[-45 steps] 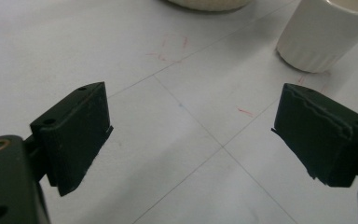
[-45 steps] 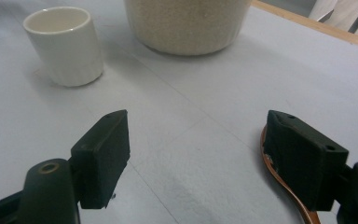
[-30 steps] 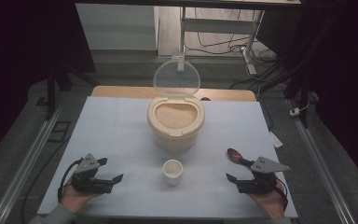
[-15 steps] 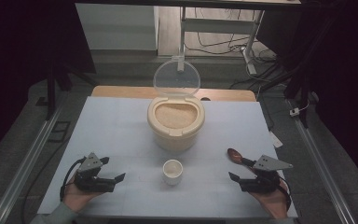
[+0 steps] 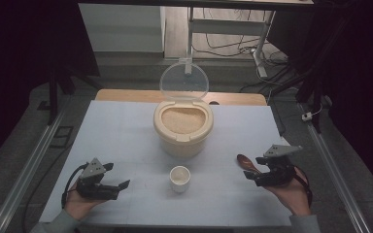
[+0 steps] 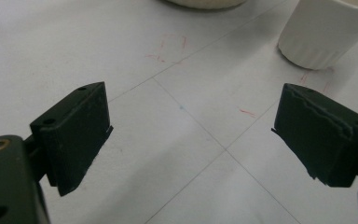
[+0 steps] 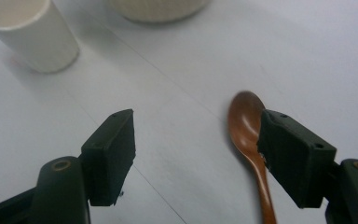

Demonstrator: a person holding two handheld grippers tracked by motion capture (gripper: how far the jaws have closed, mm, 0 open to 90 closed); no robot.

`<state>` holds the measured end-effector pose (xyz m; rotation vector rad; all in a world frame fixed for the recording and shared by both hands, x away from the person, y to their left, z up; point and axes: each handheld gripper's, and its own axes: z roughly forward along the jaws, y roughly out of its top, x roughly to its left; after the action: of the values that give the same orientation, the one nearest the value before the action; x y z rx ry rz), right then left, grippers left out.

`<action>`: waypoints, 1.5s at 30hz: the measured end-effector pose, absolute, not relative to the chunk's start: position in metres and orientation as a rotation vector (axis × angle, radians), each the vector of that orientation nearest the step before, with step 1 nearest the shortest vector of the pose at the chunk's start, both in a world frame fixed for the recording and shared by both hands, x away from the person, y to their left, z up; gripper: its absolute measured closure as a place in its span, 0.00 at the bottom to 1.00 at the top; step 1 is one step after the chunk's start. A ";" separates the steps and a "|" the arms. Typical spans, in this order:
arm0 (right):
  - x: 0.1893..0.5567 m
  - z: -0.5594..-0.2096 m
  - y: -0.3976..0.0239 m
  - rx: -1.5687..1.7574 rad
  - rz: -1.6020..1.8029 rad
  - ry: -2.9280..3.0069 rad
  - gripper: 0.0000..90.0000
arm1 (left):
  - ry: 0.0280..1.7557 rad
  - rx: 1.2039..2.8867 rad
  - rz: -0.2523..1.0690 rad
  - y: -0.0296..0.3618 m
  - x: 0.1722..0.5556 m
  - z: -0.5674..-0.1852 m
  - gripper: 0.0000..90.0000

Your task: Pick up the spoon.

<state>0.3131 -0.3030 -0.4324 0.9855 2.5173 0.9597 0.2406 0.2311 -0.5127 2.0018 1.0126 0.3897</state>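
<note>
The brown wooden spoon (image 7: 249,140) lies on the desk (image 5: 121,131) near its right edge, just beside the right gripper (image 5: 257,175), whose jaws stand spread and hold nothing. The right gripper view shows the bowl of the spoon partly behind one jaw. The left gripper (image 5: 117,190), near the front left corner, has its jaws spread too; its view shows faint red pen marks, unreadable, and the white cup (image 6: 328,30). From above, the rice container (image 5: 183,127) stands mid-desk, lid open.
</note>
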 end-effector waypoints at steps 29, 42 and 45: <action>0.351 -0.456 -0.346 1.167 0.590 2.592 0.34 | 1.028 2.010 0.368 0.234 0.239 -0.516 0.12; 0.350 -0.470 -0.346 1.161 0.491 2.668 0.39 | 1.034 2.007 0.366 0.235 0.239 -0.516 0.12; 0.352 -0.472 -0.344 1.160 0.469 2.680 0.42 | 1.037 2.011 0.364 0.235 0.239 -0.517 0.12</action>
<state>0.3521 -0.3439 -0.4718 1.1603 2.6803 0.4695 0.2392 0.2353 -0.5166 2.0106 1.0371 0.3639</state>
